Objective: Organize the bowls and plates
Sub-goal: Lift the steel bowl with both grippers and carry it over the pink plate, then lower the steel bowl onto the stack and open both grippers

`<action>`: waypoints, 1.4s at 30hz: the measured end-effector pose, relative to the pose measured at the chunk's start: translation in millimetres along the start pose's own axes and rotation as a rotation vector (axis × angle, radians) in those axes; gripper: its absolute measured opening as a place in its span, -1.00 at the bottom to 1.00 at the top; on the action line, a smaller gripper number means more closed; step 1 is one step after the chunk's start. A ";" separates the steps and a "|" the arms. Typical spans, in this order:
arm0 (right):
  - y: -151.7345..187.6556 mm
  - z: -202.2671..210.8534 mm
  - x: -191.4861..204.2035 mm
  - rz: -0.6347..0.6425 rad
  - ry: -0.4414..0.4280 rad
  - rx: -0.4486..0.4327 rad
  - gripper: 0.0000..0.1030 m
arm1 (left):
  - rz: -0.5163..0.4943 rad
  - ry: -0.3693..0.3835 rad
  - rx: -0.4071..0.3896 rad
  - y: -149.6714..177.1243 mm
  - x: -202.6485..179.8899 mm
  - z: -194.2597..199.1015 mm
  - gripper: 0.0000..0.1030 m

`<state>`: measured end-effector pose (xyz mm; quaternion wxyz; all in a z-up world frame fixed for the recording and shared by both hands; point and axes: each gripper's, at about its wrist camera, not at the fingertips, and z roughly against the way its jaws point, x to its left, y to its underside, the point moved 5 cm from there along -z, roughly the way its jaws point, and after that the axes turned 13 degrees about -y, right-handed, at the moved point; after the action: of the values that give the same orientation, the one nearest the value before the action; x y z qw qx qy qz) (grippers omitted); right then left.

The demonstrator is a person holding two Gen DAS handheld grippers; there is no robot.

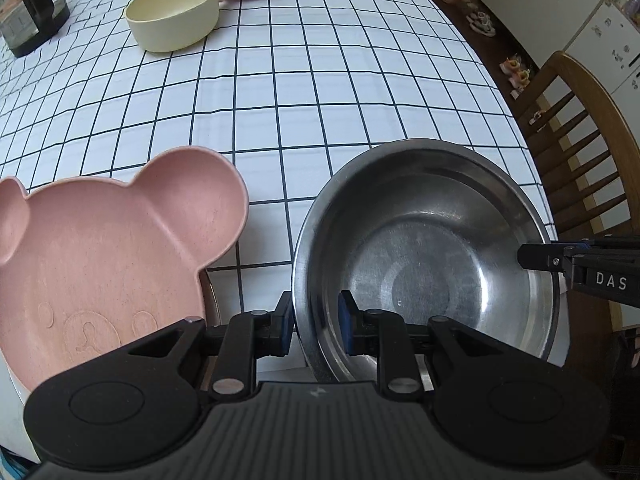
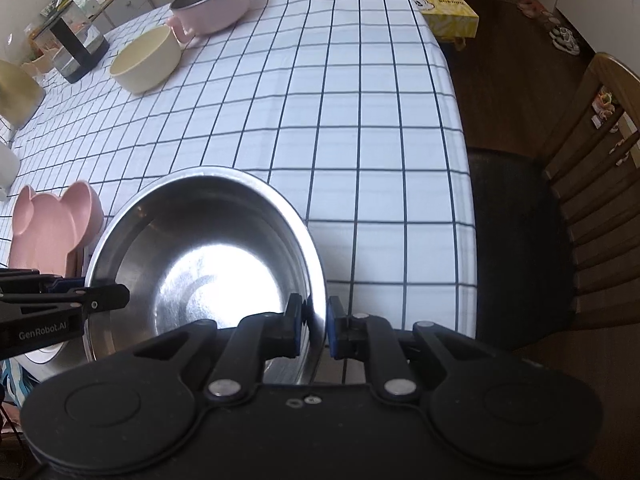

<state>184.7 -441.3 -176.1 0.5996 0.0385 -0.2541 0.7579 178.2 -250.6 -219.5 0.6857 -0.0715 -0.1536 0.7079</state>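
A steel bowl (image 1: 424, 256) is carried between the two grippers, tilted, above the near edge of the tabletop (image 1: 320, 92) with its checked cloth. The left gripper (image 1: 316, 326) pinches the bowl's rim on its left side: one blue-padded finger sits outside the wall and the other inside the bowl, so the jaws are narrow and closed on the rim. In the right wrist view, the right gripper (image 2: 316, 330) does the same on the opposite side, with the thin rim running straight through the slim gap between its pads; these jaws are also nearly together and gripping the rim. Each gripper's fingertip is visible from the other's camera, clamped at the far edge of the bowl.

Just beside the bowl, to its left, a pink bear-shaped plate (image 1: 100, 264) rests on top of a white dish whose edge shows beneath it. Whether the bowl touches the plate cannot be told.

Well apart, at the far end of the tabletop, stand a cream bowl (image 1: 174, 14) and, just behind it, a pink pot (image 2: 212, 2). A wooden chair (image 2: 592, 184) stands at the tabletop's right side.
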 end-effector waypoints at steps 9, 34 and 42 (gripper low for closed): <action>6.4 -7.2 1.2 -0.030 -0.005 -0.001 -0.75 | -0.029 0.000 -0.011 1.1 2.3 -7.1 -0.57; 1.2 38.1 47.7 0.078 0.016 -0.154 -0.16 | 0.017 0.053 -0.187 9.2 37.1 50.1 0.07; 3.0 61.0 77.6 0.134 0.015 -0.219 0.05 | 0.031 0.051 -0.294 10.8 56.0 87.3 0.18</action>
<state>145.3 -399.0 -96.0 0.5499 -0.0497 -0.3329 0.7644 138.0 -205.5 -134.5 0.6604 -0.1915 -0.2373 0.6862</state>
